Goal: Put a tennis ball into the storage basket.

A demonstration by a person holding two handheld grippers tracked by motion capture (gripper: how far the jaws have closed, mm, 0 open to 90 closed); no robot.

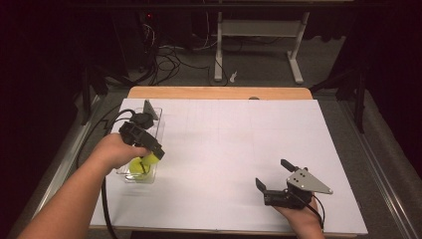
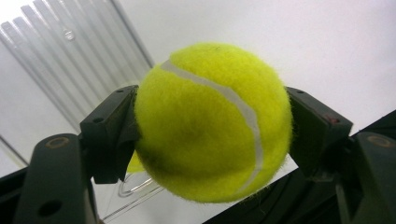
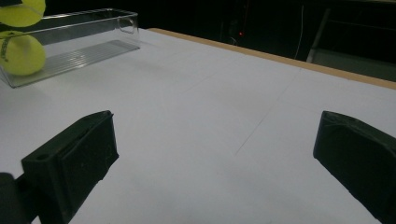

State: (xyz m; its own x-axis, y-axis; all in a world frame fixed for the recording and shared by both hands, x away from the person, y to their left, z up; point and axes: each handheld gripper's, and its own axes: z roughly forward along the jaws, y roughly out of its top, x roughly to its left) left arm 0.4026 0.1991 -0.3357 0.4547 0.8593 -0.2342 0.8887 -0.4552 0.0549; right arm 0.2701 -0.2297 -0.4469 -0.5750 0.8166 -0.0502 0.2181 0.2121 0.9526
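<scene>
The left gripper [image 2: 212,135] has its jaws clamped on a tennis ball [image 2: 212,123], held just above the near end of the clear plastic tray [image 1: 158,118]. A second ball [image 3: 19,53] sits inside that tray. Risk as I see it: the fuzzy ball could squirt out of the pads and roll off across the table [image 1: 239,149]. A ball has no long axis, only its seam running diagonally. The right gripper [image 1: 277,180] rests well right of the tray, jaws wide, nothing between them

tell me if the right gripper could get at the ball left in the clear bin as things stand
Probably yes: the right gripper is open with bare table toward the clear bin. But the left gripper hangs over the ball, holding another ball.
</scene>
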